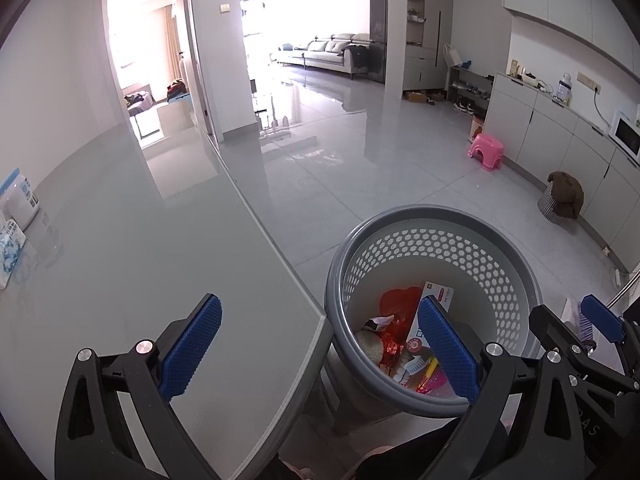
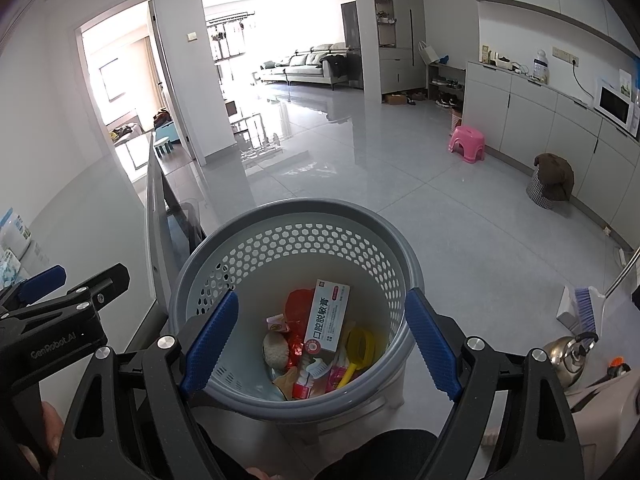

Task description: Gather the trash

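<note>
**Trash lies in the grey basket beside the table**

Trash (image 2: 316,340) fills the bottom of a round grey plastic basket (image 2: 296,216), whose wall is pierced with many six-sided holes under a smooth thick rim. The basket stands just beside the corner of a pale glossy table (image 1: 160,248), on a floor of large shiny grey tiles (image 2: 400,184). Inside it I see a flat white carton with red print (image 2: 326,316), a red crumpled wrapper (image 2: 296,308), a yellow plastic scoop (image 2: 358,350), a toothbrush head (image 2: 318,367) and a pale fuzzy ball (image 2: 274,350).

Both tools point steeply downward. The right gripper (image 2: 320,344) hangs over the basket with its ribbed blue pads spread wide, nothing between them. The left gripper (image 1: 320,348) is also spread, one pad over the table, the other over the basket.

Farther away stand a pink stool (image 2: 466,144) and grey cupboards (image 2: 532,120).
</note>
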The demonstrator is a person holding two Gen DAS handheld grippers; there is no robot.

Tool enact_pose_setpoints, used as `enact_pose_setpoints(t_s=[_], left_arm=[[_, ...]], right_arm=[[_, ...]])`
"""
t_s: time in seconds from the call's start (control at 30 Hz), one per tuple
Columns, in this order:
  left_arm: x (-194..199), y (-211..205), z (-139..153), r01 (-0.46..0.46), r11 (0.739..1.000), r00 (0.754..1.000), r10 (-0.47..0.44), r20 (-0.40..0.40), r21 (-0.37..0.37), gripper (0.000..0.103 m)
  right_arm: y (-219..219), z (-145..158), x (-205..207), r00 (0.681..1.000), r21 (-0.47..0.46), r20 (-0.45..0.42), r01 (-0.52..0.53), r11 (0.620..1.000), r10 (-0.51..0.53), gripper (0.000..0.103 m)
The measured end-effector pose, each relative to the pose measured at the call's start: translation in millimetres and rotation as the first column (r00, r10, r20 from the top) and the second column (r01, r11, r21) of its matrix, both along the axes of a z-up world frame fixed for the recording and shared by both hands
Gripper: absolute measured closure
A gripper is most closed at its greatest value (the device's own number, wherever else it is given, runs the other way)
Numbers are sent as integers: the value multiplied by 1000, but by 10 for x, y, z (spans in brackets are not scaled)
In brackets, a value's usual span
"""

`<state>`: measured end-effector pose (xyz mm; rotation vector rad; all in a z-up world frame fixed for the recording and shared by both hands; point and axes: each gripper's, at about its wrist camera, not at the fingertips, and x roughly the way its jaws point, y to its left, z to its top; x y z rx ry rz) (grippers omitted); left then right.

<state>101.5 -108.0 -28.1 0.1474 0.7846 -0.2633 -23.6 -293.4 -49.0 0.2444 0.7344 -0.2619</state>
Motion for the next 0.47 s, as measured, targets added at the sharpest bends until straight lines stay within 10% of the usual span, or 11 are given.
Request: enact_pose_setpoints(t_s=[0.47], left_arm=[[-20, 26, -10, -6, 1000, 1000, 6, -12, -16, 6]], right_arm=[[31, 52, -7, 1000, -2, -1, -6, 1000, 6, 22]])
